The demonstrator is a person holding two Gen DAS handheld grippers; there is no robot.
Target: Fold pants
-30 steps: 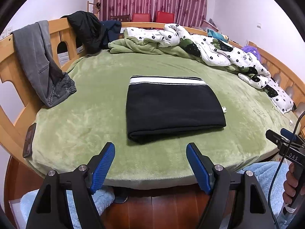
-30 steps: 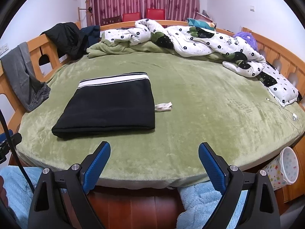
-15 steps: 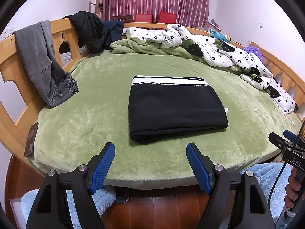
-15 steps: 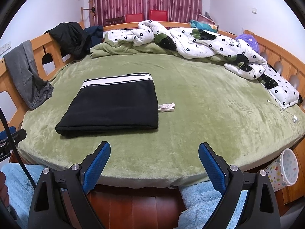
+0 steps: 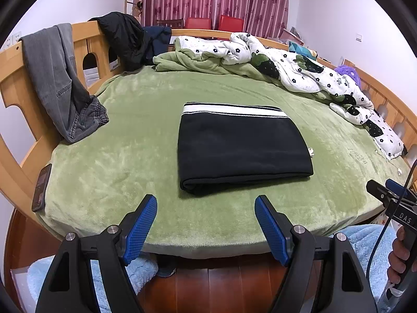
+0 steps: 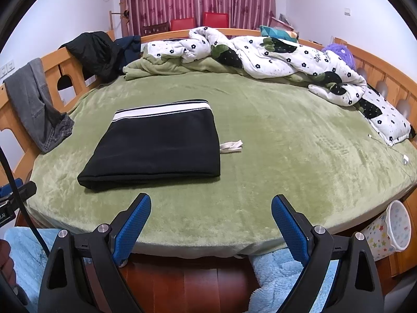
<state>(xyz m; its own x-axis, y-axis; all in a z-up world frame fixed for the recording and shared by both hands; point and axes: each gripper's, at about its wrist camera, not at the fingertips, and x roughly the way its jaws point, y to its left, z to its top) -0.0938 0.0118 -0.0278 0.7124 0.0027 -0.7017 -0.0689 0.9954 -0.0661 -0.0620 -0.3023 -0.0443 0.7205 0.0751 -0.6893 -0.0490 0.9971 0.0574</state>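
One folded black pants (image 5: 242, 146), one grey jeans (image 5: 60, 83), two red chairs (image 5: 198, 22), one phone (image 5: 41, 187), one bin (image 6: 391, 230)

Both views slightly nearer the folded black pants (image 5: 242, 146), higher over the bed's near edge.

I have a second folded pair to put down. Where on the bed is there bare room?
Bare green blanket lies right of the folded black pants, past the white drawstring, up to the floral quilt. A narrower strip separates the pants from the grey jeans. The far edge is crowded with bedding.
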